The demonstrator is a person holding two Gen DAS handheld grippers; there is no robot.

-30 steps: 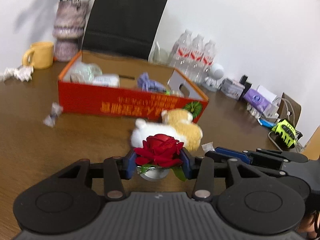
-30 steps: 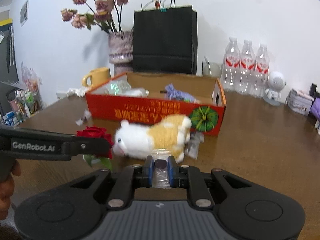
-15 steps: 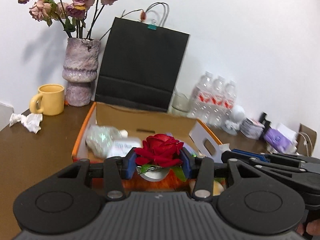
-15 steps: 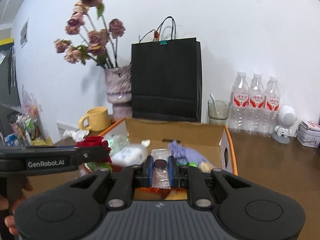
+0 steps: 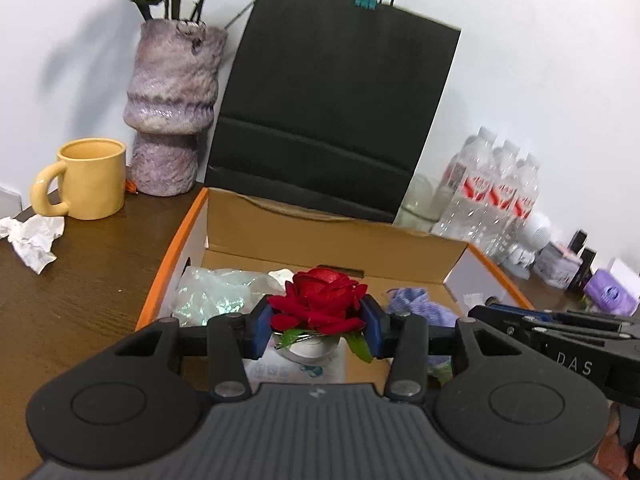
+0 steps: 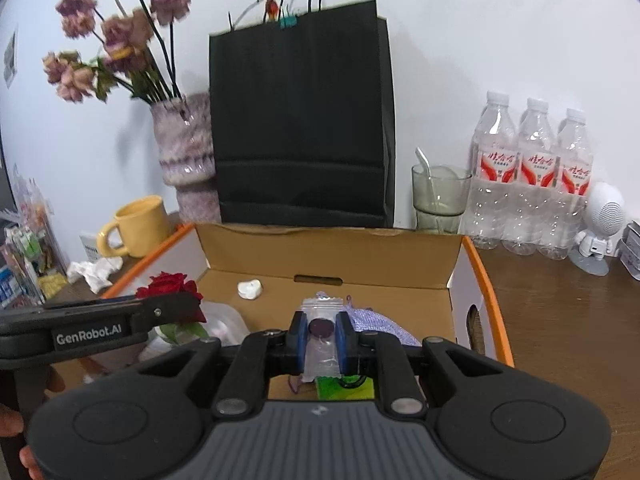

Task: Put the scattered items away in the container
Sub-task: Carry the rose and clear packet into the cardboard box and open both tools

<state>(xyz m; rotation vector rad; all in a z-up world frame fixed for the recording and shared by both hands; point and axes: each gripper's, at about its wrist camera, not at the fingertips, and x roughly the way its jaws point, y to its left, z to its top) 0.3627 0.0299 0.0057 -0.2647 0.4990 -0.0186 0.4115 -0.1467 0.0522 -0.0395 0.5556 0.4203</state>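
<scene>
An orange cardboard box (image 5: 176, 248) lies open on the brown table, and both grippers hover over it. My left gripper (image 5: 318, 322) has a red rose (image 5: 318, 300) in a small white pot between its blue pads; its jaws are opening, though the pads still touch the petals. My right gripper (image 6: 323, 340) is shut on a clear sachet (image 6: 322, 326) with a dark round piece inside. The box (image 6: 332, 256) holds a clear plastic bag (image 5: 212, 292), a purple cloth (image 5: 416, 304), a small white lump (image 6: 249, 289) and a green packet (image 6: 344, 390).
Behind the box stand a black paper bag (image 5: 332, 116), a purple vase (image 5: 172, 108) of dried flowers and a yellow mug (image 5: 92, 178). A crumpled tissue (image 5: 34, 236) lies at the left. Right of the box are a glass (image 6: 438, 196), water bottles (image 6: 532, 176) and a white figurine (image 6: 600, 220).
Both grippers have moved forward from the table in front of the box to above its inside, each carrying its item. The plush toy has dropped out of view.
</scene>
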